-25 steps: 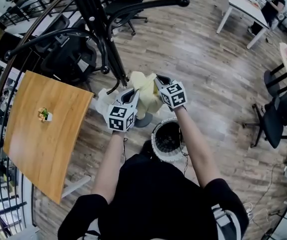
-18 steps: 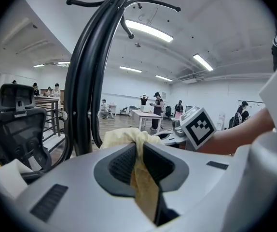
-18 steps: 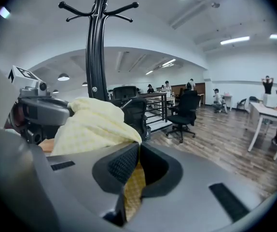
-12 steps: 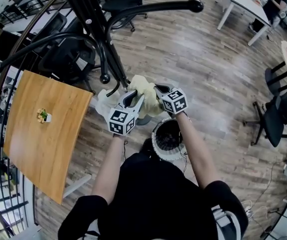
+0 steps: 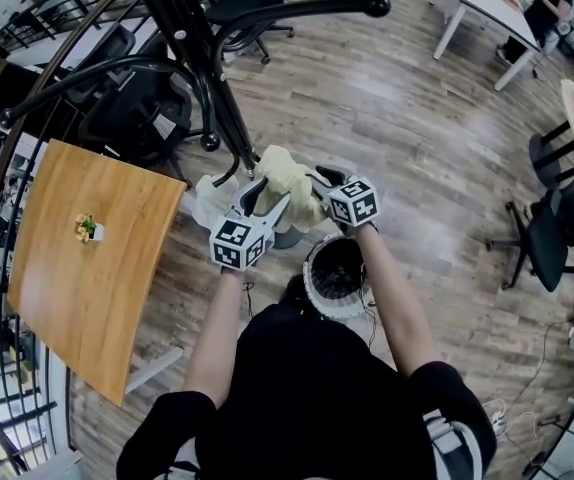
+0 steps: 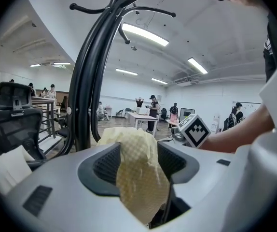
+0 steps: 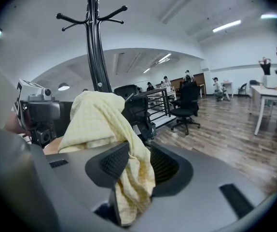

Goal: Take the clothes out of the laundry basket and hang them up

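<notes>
Yellow checked cloth (image 5: pixel 285 171), apparently draped over a low hook of the black coat stand (image 5: pixel 195 43), hangs with its long axis downward. Its folds fall between the jaws of both tools. The left gripper (image 5: pixel 267 196) and right gripper (image 5: pixel 319 182) have just been opening; each stands parted, its pads not pinching the fabric. The cloth lies to the far side of both tools. The laundry basket (image 5: pixel 312 293) lies near, closer to the right gripper, so the likely next move is a near-side withdrawal.

- Bright, even indoor light; ceiling strip lights (image 6: pixel 145 34) glare at the upper centre of the left gripper view.
- Fisheye bending and dark vignetted corners in both gripper views.
- Deep shadow under the yellow cloth (image 6: pixel 138 173) between the jaws.
</notes>
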